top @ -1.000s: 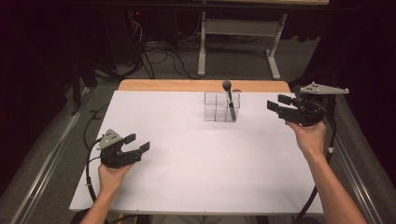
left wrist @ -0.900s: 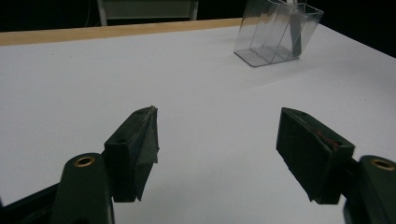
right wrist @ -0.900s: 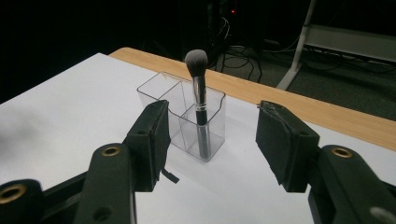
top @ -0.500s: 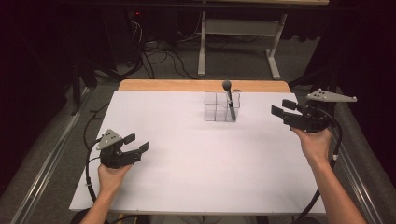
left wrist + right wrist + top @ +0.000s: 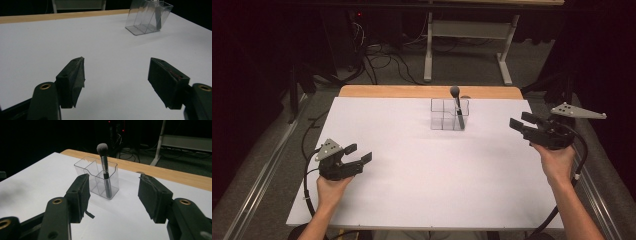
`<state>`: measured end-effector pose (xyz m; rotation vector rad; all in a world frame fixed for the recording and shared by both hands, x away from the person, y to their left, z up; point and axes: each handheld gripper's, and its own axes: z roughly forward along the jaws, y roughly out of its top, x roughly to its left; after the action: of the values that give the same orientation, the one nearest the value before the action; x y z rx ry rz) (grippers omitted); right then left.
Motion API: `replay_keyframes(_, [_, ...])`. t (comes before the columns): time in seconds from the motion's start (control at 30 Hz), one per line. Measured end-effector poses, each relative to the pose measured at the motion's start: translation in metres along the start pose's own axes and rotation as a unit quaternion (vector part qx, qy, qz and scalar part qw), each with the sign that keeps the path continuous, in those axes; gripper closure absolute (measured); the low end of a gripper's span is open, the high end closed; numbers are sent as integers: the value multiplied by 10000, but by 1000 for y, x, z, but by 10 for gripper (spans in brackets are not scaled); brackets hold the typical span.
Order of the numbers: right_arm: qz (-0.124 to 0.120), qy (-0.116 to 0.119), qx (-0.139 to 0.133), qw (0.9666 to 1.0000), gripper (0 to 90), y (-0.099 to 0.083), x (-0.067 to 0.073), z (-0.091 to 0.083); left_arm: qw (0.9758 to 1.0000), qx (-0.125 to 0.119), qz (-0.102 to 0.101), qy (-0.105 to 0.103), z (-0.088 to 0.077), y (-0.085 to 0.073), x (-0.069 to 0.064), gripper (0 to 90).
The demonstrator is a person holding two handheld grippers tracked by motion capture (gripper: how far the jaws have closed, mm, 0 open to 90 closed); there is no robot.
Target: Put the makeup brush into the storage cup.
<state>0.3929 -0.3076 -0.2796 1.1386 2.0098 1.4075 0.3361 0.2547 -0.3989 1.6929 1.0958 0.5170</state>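
A clear plastic organizer (image 5: 443,116) with several compartments stands at the far middle of the white table (image 5: 422,180). A makeup brush (image 5: 457,107) stands upright in its right compartment, bristles up. My right gripper (image 5: 520,121) hovers at the table's right edge, open and empty, pointing left toward the organizer and well apart from it. In the right gripper view the organizer (image 5: 93,176) and brush (image 5: 105,170) show beyond the open right gripper (image 5: 113,195). My left gripper (image 5: 360,153) rests near the front left, open with nothing in it. The left gripper view shows the left gripper (image 5: 116,75) over bare table, with the organizer (image 5: 147,17) far off.
A wooden strip (image 5: 402,91) runs along the table's far edge. Beyond it are cables and the legs of another desk (image 5: 429,55) on a dark floor. A metal rail (image 5: 262,175) runs along the table's left side.
My right gripper has drifted right and a little lower, away from the organizer, to the table's right edge. The left gripper has stayed put.
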Motion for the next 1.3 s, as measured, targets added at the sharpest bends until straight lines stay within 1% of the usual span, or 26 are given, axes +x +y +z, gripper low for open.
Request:
replay_keyframes(0.27, [67, -19, -61, 10000, 444, -8, -3, -9, 10000, -10, -1, -4, 0, 0, 0, 301])
replay_keyframes(0.63, [215, -61, -129, 9997, 439, -22, -10, -15, 10000, -8, 9, 14, -1, 0, 0, 301])
replay_keyframes(0.97, [247, -19, -140, 9996, 431, -34, -7, -17, 10000, -14, 1, 12, -2, 0, 0, 301])
replay_keyframes(1.2, [218, 29, -94, 9997, 422, -43, -4, -14, 10000, -19, -11, 17, -2, 0, 0, 301])
replay_keyframes(1.3, [256, 35, -90, 9996, 421, -47, -4, -13, 10000, -16, -3, 13, -2, -1, 0, 301])
